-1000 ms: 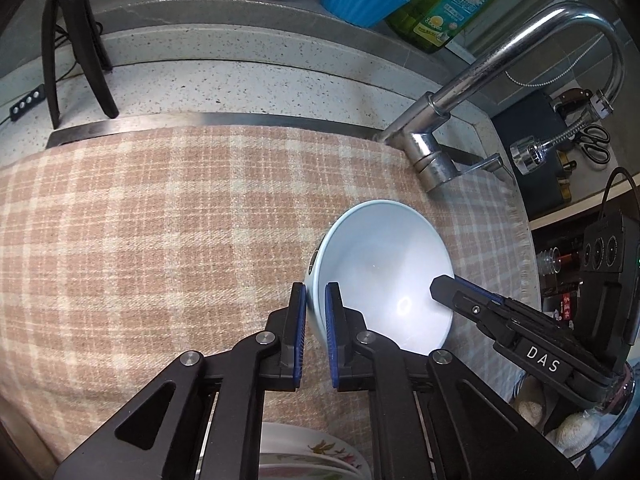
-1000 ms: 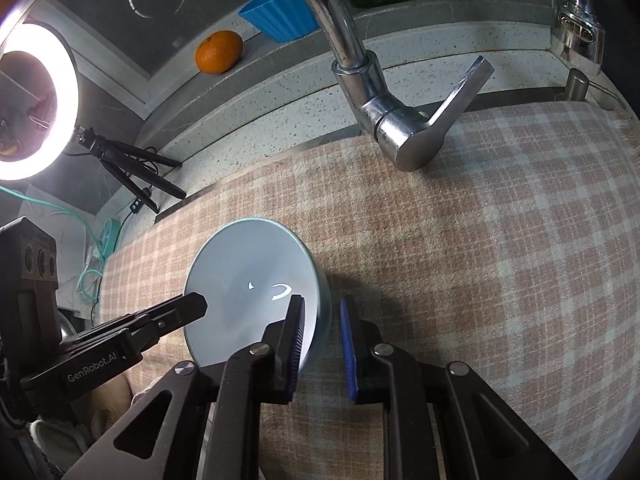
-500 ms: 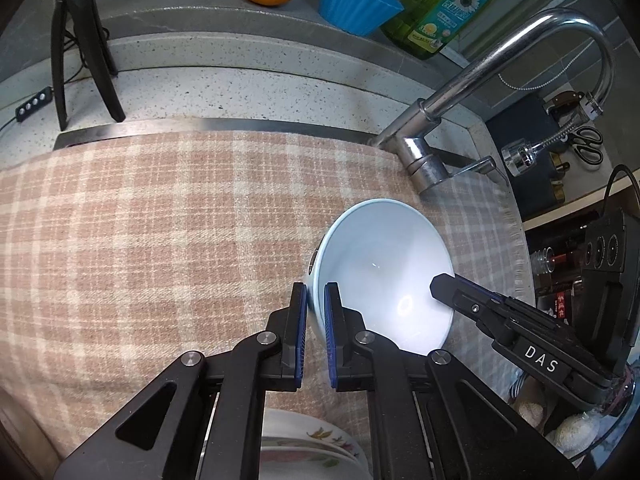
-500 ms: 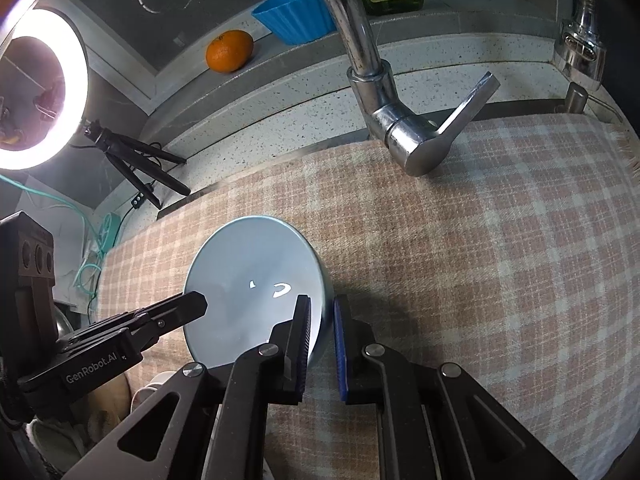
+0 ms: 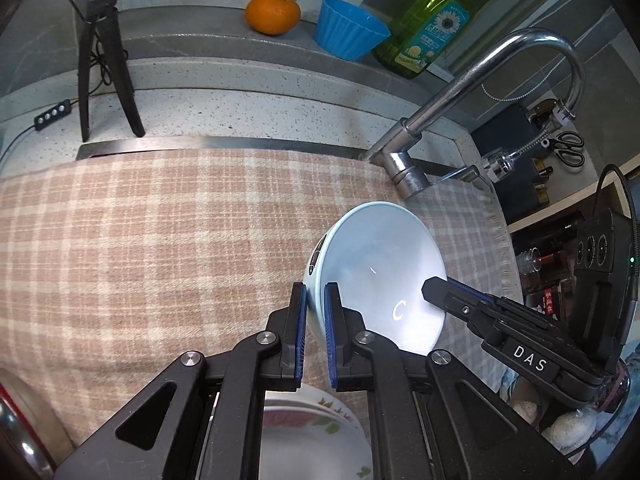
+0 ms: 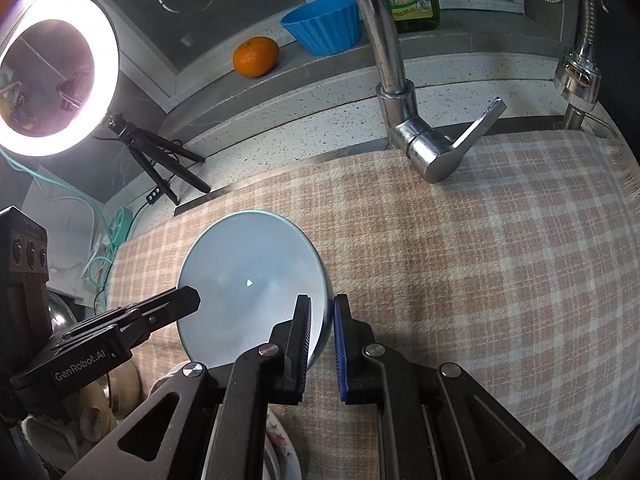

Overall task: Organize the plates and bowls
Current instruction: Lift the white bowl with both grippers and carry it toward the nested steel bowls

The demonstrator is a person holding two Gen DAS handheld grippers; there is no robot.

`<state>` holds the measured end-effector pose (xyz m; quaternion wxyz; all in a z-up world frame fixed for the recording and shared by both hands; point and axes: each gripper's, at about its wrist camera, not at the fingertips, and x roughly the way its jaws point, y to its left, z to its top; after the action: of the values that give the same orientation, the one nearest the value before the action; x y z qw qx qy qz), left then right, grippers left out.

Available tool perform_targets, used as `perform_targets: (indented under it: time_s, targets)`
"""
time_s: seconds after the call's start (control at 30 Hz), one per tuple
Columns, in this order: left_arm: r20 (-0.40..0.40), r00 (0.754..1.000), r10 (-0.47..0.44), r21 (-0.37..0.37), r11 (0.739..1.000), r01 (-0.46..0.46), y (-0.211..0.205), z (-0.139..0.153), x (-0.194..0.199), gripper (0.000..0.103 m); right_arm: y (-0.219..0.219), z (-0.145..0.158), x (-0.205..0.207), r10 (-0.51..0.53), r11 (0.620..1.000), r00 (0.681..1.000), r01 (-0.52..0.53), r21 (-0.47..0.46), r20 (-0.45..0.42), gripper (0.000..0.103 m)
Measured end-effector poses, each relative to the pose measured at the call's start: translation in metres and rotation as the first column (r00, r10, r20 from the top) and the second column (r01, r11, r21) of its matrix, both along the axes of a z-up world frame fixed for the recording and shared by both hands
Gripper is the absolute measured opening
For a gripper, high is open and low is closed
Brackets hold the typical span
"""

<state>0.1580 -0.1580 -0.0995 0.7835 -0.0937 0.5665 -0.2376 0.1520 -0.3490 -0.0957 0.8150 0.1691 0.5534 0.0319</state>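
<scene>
The pale blue bowl (image 5: pixel 376 280) is hanging tilted above the checked cloth (image 5: pixel 160 240); wide bare cloth is lying toward 9 o'clock, the faucet (image 5: pixel 408 172) near 1 o'clock. The left tool (image 5: pixel 315 312) is pinching its rim narrowly. The right tool (image 6: pixel 321 328), reading "DAS", is clamping the opposite rim. Floral plates (image 5: pixel 312 428) are sitting at 6 o'clock.

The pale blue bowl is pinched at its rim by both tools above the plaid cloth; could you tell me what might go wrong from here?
1. The pale blue bowl is held only by thin rim pinches from the left tool and right tool; uneven motion could twist it loose.
2. The faucet stands just behind; lifting forward risks a knock.
3. The floral plate lies below, so a drop could chip both.
</scene>
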Motion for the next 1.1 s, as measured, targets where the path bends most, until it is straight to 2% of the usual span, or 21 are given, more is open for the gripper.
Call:
perform_targets:
  time_s: [0.47,0.8,1.1]
  targets:
    - [0.031,0.998,0.046,-0.019,0.999,-0.045,0.05,0.021,-0.025,0.007,0.053,0.031,-0.014,0.061,0.998,0.997,-0.06,-0.015,0.043,0.01]
    - [0.034,0.992,0.123,-0.038,0.992,-0.121,0.104,0.027,-0.041,0.007,0.104,0.04,-0.02,0.132,0.991,0.99,-0.131,-0.013,0.057,0.01]
    - [0.038,0.982,0.187,-0.039,0.982,-0.186,0.154,0.03,-0.058,0.007,0.153,0.037,-0.024,0.195,0.981,0.979,-0.195,-0.003,0.053,0.01]
